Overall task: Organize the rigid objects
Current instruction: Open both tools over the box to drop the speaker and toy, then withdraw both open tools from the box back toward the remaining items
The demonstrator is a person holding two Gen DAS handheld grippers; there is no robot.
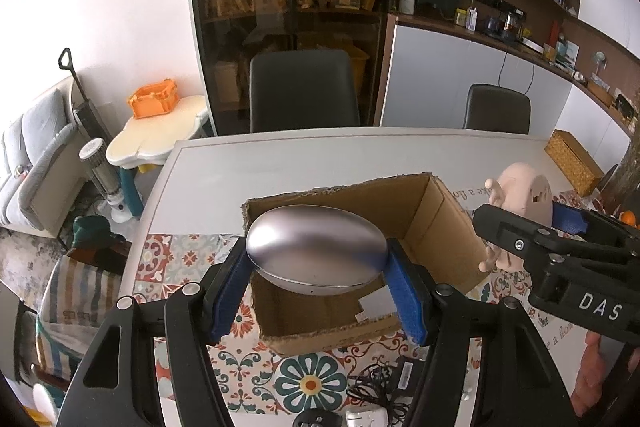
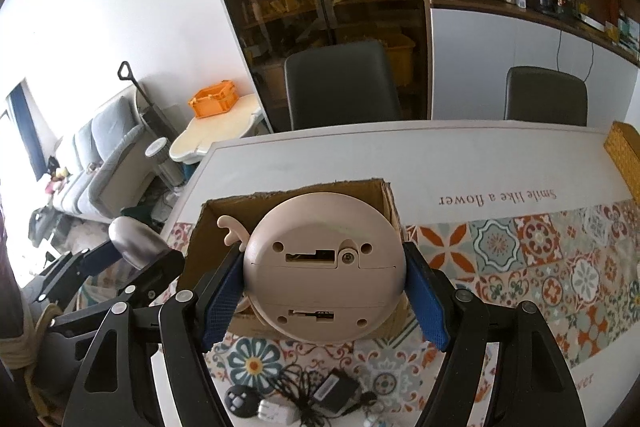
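Observation:
My left gripper (image 1: 318, 267) is shut on a silver oval case (image 1: 316, 253) and holds it over the open cardboard box (image 1: 436, 223) on the table. My right gripper (image 2: 324, 287) is shut on a round pink device with small antlers (image 2: 320, 267), its underside facing the camera, just above the near side of the same box (image 2: 200, 227). In the left wrist view the right gripper (image 1: 560, 251) and pink device (image 1: 524, 195) are at the box's right. In the right wrist view the left gripper (image 2: 120, 267) and silver case (image 2: 136, 239) are at the box's left.
A black power adapter with tangled cable (image 2: 320, 391) and a white plug (image 2: 276, 413) lie on the patterned tablecloth (image 2: 540, 267) in front of the box. A woven basket (image 1: 572, 163) stands at the table's far right. Two dark chairs (image 1: 304, 91) stand behind the table.

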